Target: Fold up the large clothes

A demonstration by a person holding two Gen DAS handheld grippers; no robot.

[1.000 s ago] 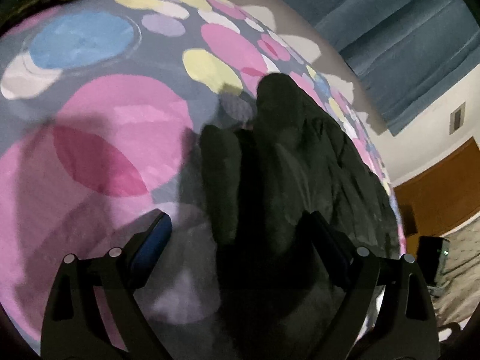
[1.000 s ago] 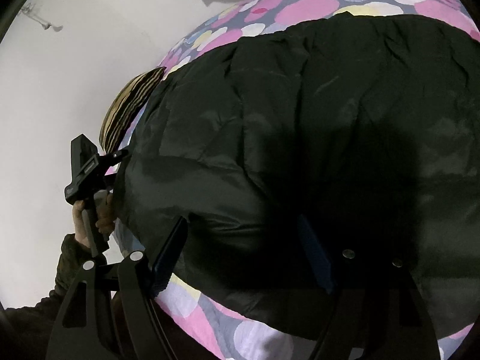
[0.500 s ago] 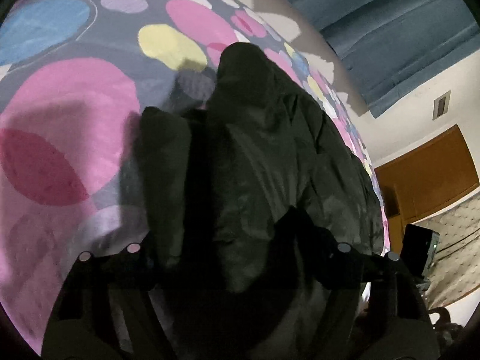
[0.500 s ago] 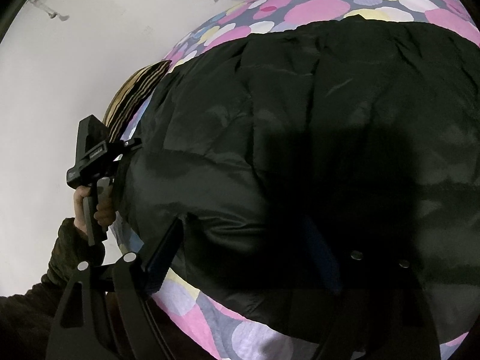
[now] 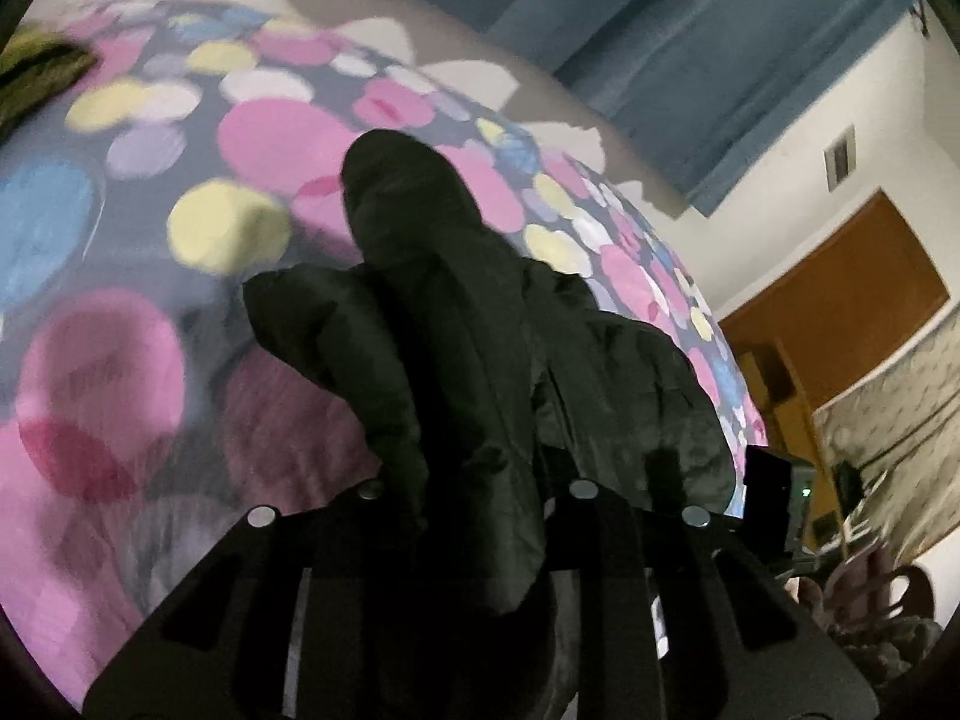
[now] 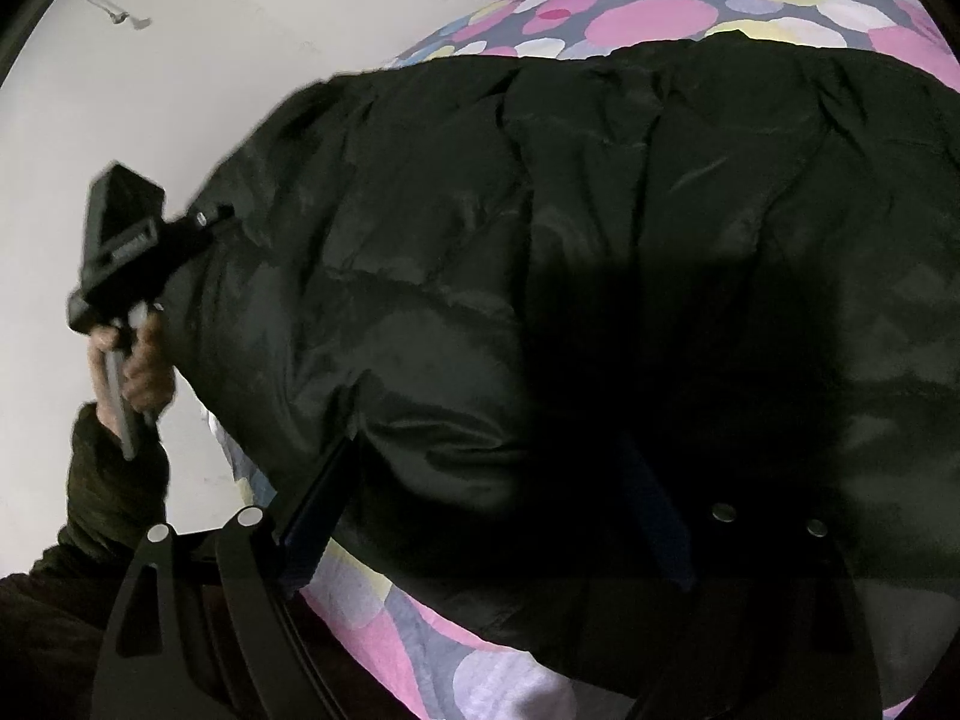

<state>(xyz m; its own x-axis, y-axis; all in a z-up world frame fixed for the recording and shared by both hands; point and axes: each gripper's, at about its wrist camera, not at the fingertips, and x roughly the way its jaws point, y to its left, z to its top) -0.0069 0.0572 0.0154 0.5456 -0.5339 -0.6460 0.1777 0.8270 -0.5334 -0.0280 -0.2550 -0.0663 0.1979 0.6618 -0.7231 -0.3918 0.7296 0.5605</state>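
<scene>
Spreading over the dotted bedspread (image 5: 270, 138), black jacket (image 6: 600, 228), with left gripper (image 5: 474, 516) having just been closing, now clamping its bunched edge for folding over, and right gripper (image 6: 486, 510) gaping wide around the near hem, not pinching.

Spotted bedspread (image 5: 258, 138), blue curtain (image 5: 690, 42); brown door (image 5: 840, 294)

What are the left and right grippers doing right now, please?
Left gripper: jaws just closed, shut on the black puffer jacket.
Right gripper: open, jaws just widened, straddling the jacket's edge.
</scene>
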